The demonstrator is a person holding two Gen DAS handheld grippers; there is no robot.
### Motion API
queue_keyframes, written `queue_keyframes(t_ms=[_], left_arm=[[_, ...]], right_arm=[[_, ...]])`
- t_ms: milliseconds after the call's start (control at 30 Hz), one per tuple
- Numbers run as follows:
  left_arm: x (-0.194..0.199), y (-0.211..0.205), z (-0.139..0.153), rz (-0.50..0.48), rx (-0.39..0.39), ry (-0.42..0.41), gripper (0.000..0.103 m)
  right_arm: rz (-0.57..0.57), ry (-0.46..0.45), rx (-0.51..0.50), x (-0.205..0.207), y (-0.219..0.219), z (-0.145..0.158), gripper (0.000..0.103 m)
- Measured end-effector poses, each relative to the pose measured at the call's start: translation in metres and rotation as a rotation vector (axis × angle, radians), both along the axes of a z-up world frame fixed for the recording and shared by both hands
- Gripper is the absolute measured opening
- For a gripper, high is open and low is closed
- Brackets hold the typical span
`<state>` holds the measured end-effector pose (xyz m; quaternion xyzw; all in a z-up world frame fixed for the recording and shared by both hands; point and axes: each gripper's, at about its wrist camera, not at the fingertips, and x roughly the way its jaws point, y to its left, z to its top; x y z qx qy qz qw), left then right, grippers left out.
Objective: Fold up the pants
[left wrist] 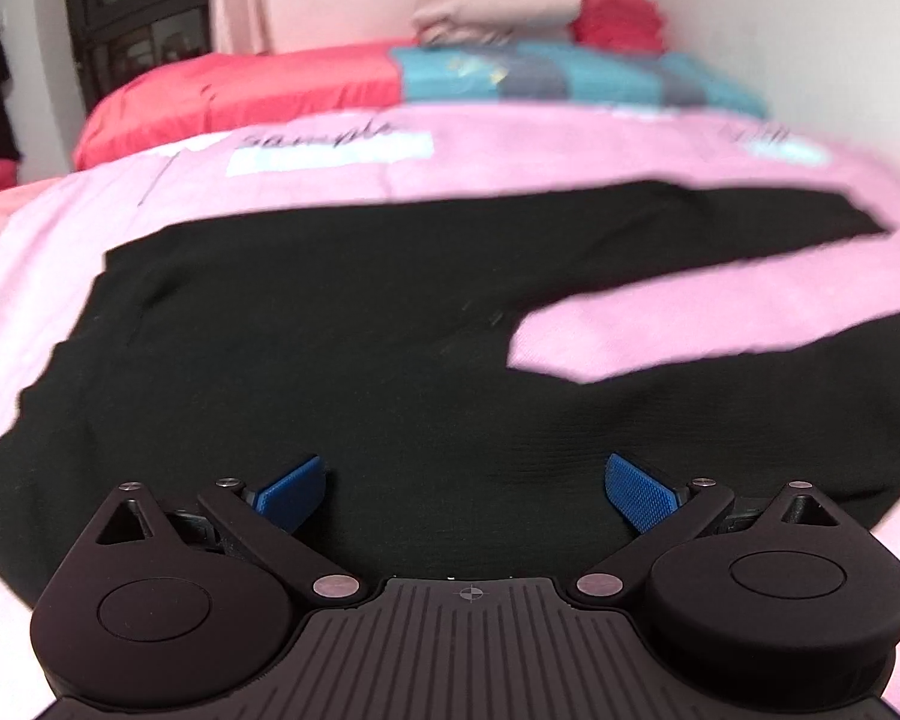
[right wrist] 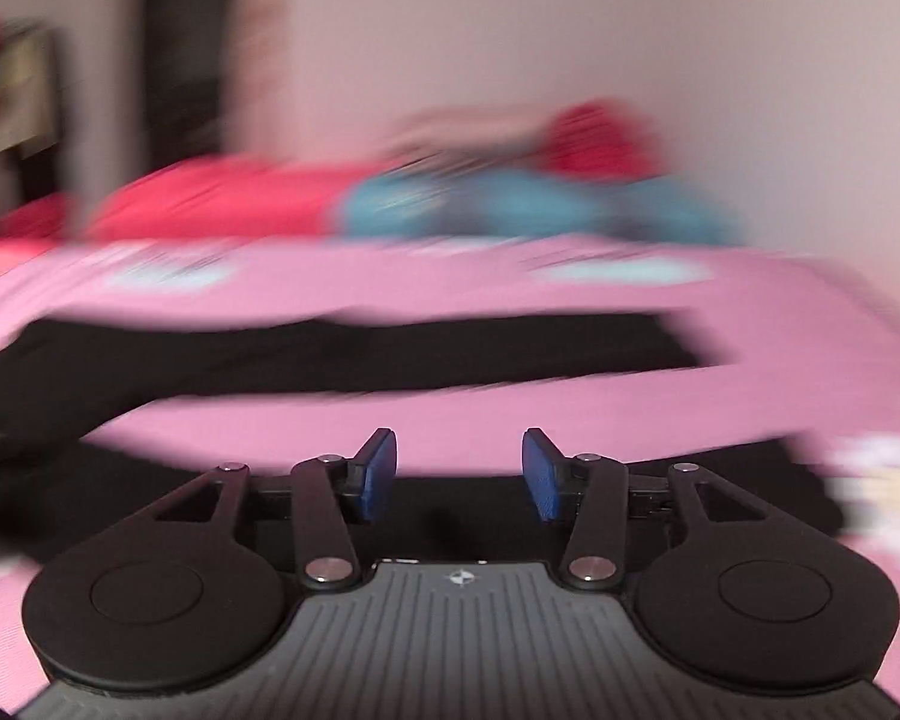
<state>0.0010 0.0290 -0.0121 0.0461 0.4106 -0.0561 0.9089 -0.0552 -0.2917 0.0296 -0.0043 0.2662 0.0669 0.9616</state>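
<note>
Black pants (left wrist: 306, 324) lie spread flat on a pink bed cover (left wrist: 660, 336), waist at the left, two legs splayed toward the right. My left gripper (left wrist: 465, 474) is open with blue pads, hovering over the waist and seat part, holding nothing. In the right wrist view, blurred by motion, the pants (right wrist: 360, 354) show as a far leg and a near leg (right wrist: 462, 504). My right gripper (right wrist: 459, 456) is open and empty, over the near leg.
At the far end of the bed lie a red pillow (left wrist: 240, 96), a teal patterned blanket (left wrist: 570, 78), folded beige cloth (left wrist: 492, 12) and a red bundle (left wrist: 618, 12). A wall runs along the right. A dark cabinet (left wrist: 144, 12) stands at the back left.
</note>
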Motion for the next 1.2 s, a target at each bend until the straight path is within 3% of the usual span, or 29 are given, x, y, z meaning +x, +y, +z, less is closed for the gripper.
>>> queue_keyframes(t_ms=[67,167,267,333,433,533,700,767,833,933,1067,1133,1200], left_arm=[[0.002,-0.004,-0.002,0.014,0.018,-0.002,0.103],[0.002,-0.001,0.001,0.028,0.018,0.014,0.103],[0.002,0.000,0.003,0.036,0.028,0.021,0.103],[0.003,0.000,0.003,0.041,0.031,0.023,0.103],[0.004,-0.001,0.002,0.049,0.032,0.021,0.103],[0.003,0.002,0.002,0.053,0.025,0.024,0.103],[0.004,0.003,0.003,0.057,0.028,0.028,0.103],[0.003,0.002,0.003,0.060,0.031,0.028,0.103],[0.002,0.002,0.003,0.065,0.037,0.028,0.103],[0.001,0.003,0.004,0.070,0.044,0.029,0.103],[0.001,0.004,0.005,0.082,0.049,0.034,0.103],[0.001,0.006,0.005,0.089,0.051,0.036,0.103],[0.001,0.010,0.005,0.098,0.043,0.042,0.103]], right_arm=[[0.102,0.063,-0.040,0.007,0.024,-0.010,0.051],[0.098,0.184,-0.123,0.017,0.026,-0.036,0.051],[0.083,0.162,-0.008,0.004,0.002,-0.028,0.053],[0.025,0.123,0.049,0.000,-0.011,-0.019,0.065],[-0.051,0.131,-0.001,0.004,-0.015,-0.019,0.065],[-0.094,0.213,-0.038,0.014,-0.024,-0.033,0.070],[-0.198,0.150,0.017,0.004,-0.045,-0.023,0.067],[-0.201,0.169,0.030,0.006,-0.049,-0.025,0.067],[-0.187,0.205,0.003,0.009,-0.047,-0.034,0.068],[-0.190,0.189,-0.041,0.008,-0.045,-0.038,0.070],[-0.325,0.173,-0.042,0.013,-0.064,-0.035,0.069],[-0.307,0.189,-0.028,0.012,-0.069,-0.038,0.071],[-0.275,0.190,-0.078,0.012,-0.068,-0.040,0.074]])
